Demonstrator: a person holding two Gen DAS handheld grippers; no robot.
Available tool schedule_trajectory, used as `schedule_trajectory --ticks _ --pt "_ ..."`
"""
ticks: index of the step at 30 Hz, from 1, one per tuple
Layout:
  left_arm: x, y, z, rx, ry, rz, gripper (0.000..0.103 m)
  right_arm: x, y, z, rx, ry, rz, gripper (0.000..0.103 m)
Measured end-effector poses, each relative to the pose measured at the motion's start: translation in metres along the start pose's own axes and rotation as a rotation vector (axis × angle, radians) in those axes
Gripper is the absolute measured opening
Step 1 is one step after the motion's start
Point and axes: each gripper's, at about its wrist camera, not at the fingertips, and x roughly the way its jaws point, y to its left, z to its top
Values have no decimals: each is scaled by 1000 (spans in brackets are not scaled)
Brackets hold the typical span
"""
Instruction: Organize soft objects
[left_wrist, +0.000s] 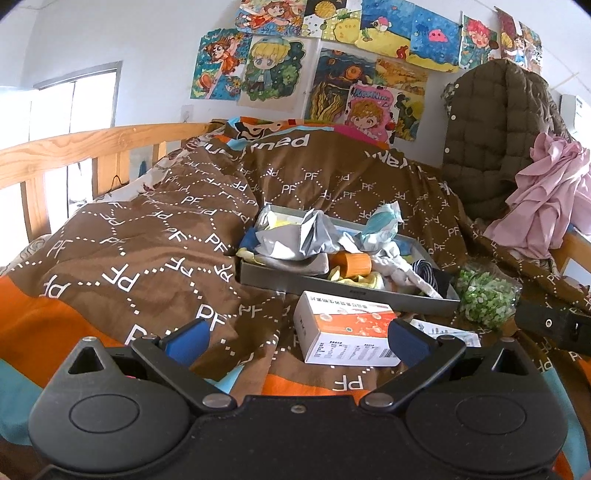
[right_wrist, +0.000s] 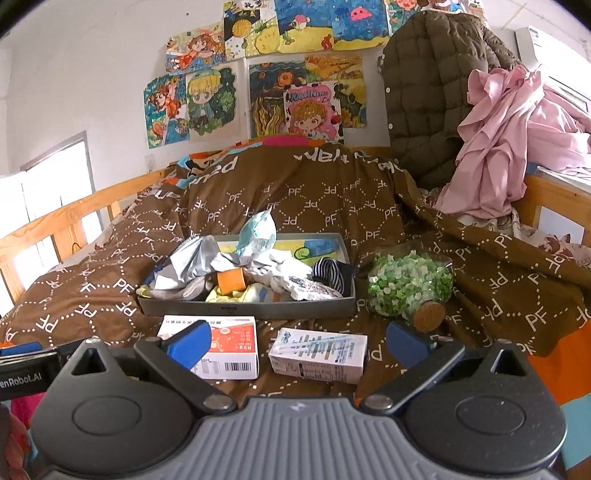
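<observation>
I am holding both claws low over the bed, looking toward the wall of drawings; my left claw (left_wrist: 297, 341) is standing with its blue pads spread wide and nothing between them; my right claw (right_wrist: 297, 341) is likewise gaping and gripping nothing. The grey tray (right_wrist: 258, 308) is sitting on the brown quilt (right_wrist: 314, 206) ahead of me, and the soft things are lying heaped inside it: crumpled grey cloth (right_wrist: 194, 262), a pale blue-and-white wad (right_wrist: 256, 232) sticking up at the back, a white patterned rag (right_wrist: 291, 278) and a striped dark sock (right_wrist: 330, 275) toward the tray's right end; an orange block (right_wrist: 229, 281) is lying among them. Just in front of the tray, an orange-and-white carton (right_wrist: 225, 347) is lying flat beside a smaller blue-and-white carton (right_wrist: 319, 354); to the tray's right, a corked jar of green bits (right_wrist: 410, 286) is lying on its side. A pink garment (right_wrist: 513, 147) and a quilted olive jacket (right_wrist: 428, 92) are hanging at the far right.
</observation>
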Motion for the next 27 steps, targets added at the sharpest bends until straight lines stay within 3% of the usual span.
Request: schedule_trajectory --ticks 27 --pt "7 0 -4 15 48 53 102 21 6 -7 -53 134 -46 103"
